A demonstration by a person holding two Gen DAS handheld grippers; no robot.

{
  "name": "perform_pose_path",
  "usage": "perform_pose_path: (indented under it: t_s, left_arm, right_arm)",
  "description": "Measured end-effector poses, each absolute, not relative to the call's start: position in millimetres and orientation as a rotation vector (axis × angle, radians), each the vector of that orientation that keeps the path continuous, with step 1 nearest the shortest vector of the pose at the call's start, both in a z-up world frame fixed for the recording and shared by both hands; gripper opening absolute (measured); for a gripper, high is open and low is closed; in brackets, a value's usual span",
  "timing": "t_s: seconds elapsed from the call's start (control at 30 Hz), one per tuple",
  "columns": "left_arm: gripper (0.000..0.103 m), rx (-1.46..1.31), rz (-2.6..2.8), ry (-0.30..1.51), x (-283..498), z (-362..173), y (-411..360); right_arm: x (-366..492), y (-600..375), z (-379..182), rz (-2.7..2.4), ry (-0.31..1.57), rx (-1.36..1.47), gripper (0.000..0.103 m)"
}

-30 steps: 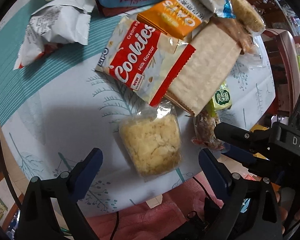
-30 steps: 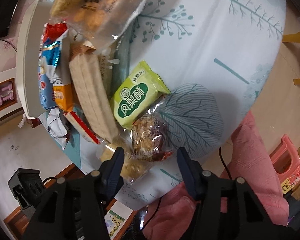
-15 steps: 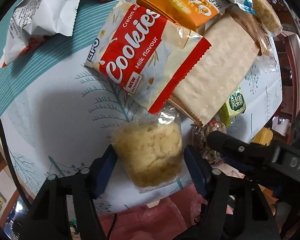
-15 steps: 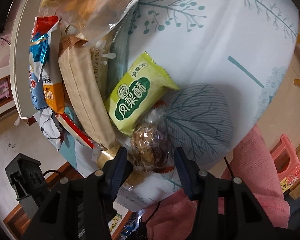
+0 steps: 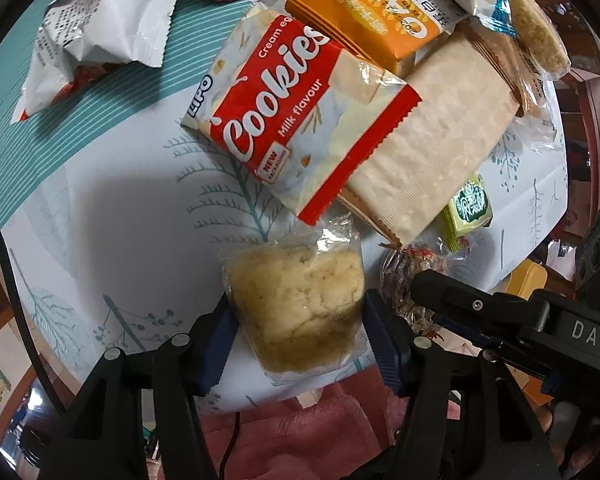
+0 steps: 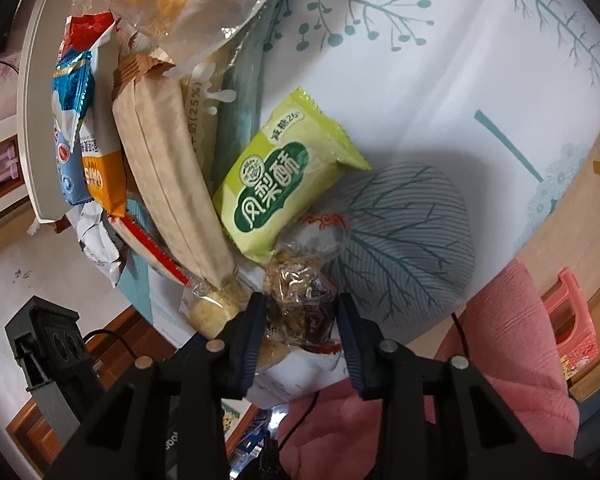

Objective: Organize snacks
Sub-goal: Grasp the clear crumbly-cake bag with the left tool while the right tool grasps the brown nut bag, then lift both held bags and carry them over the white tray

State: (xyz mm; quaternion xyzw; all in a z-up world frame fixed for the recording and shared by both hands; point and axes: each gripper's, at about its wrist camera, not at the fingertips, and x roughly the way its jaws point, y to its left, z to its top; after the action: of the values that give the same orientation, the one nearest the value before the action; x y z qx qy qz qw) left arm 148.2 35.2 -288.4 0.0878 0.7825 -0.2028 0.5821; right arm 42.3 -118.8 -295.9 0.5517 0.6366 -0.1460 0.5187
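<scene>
On the left, a crumpled white foil wrapper (image 5: 100,36) lies at ten o'clock on the leaf-printed white and teal tablecloth (image 5: 112,216), well apart from the heap, probably an emptied pack. At the centre of the left wrist view, a red and white "Cookies" packet (image 5: 296,120) is seen leaning partly on a pale beige wafer pack (image 5: 432,152), with an orange oat-bar box (image 5: 380,16) above it at twelve o'clock.

At six o'clock, the left gripper (image 5: 300,340) is being closed around a crumbly yellow cake in clear film (image 5: 300,300); both blue pads appear pressed on the wrapper's sides, so the cake is judged grasped, though the jaws are closing further. It sits at the table's near edge, where it can be taken without disturbing the pile.

To the right, a green pineapple-pastry sachet (image 6: 284,184) lies just beside the wafer pack. Below it, at six o'clock in the right wrist view, a brown nut-brittle piece in clear film (image 6: 304,300) is enclosed by the closing right gripper (image 6: 302,328), the pads touching its crinkled wrapper. Both small loose items appear to be picked together for sorting.
</scene>
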Motion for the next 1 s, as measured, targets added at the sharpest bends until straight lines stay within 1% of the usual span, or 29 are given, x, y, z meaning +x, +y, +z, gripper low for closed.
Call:
perform_pose_path:
  t_s: [0.23, 0.5, 0.73, 1.0]
  left_arm:
    - [0.060, 0.196, -0.413, 1.827, 129, -271, 33]
    - [0.060, 0.127, -0.354, 1.808, 103, -241, 32]
    - [0.060, 0.066, -0.313, 1.736, 73, -191, 24]
    - [0.060, 0.007, -0.289, 1.595, 65, -131, 11]
  right_arm:
    - [34, -125, -293, -0.280, 1.561, 1.331, 0.036]
    - [30, -129, -271, -0.154, 1.602, 1.286, 0.036]
    - [24, -148, -243, -0.020, 1.612, 1.248, 0.036]
    - [36, -170, -189, 0.158, 1.553, 1.115, 0.036]
